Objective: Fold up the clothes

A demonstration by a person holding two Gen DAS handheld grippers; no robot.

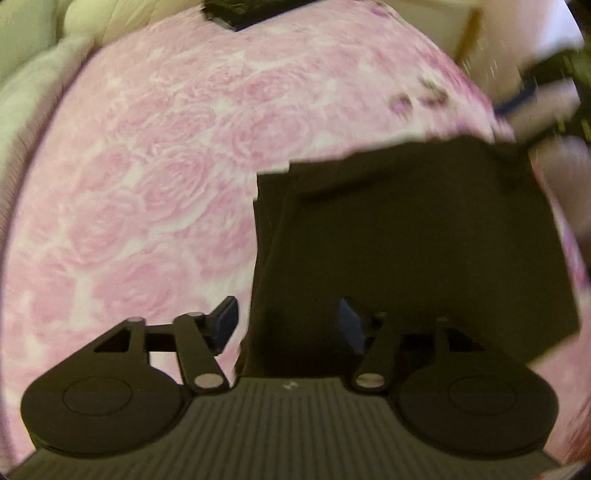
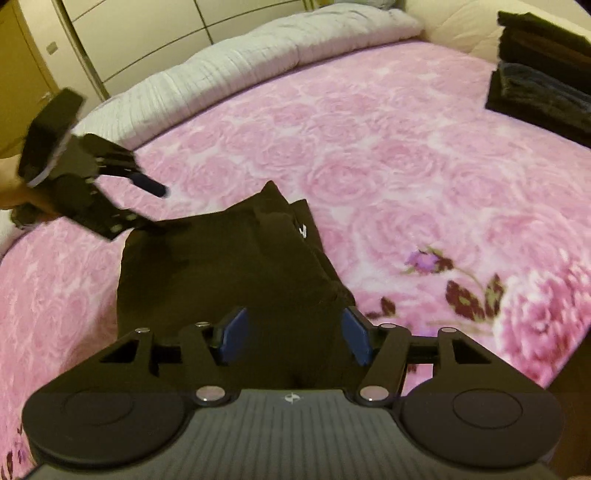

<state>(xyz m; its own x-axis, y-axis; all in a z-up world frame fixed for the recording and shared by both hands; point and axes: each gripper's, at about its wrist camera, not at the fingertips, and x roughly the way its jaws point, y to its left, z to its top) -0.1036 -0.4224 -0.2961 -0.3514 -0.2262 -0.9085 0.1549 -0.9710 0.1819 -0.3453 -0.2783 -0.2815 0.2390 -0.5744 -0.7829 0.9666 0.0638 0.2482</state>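
Note:
A black garment lies folded into a rough rectangle on the pink rose-patterned blanket. My left gripper hovers open over its near left edge, one finger above the blanket and the other above the cloth. The right gripper shows blurred at the garment's far right corner. In the right wrist view the black garment is bunched into a ridge that runs between the spread blue pads of my right gripper, which do not press it. The left gripper stands open at the garment's far left corner.
A stack of folded dark clothes sits at the blanket's far right. A white quilt runs along the far edge of the bed, with wardrobe doors behind. A hand holds the left gripper.

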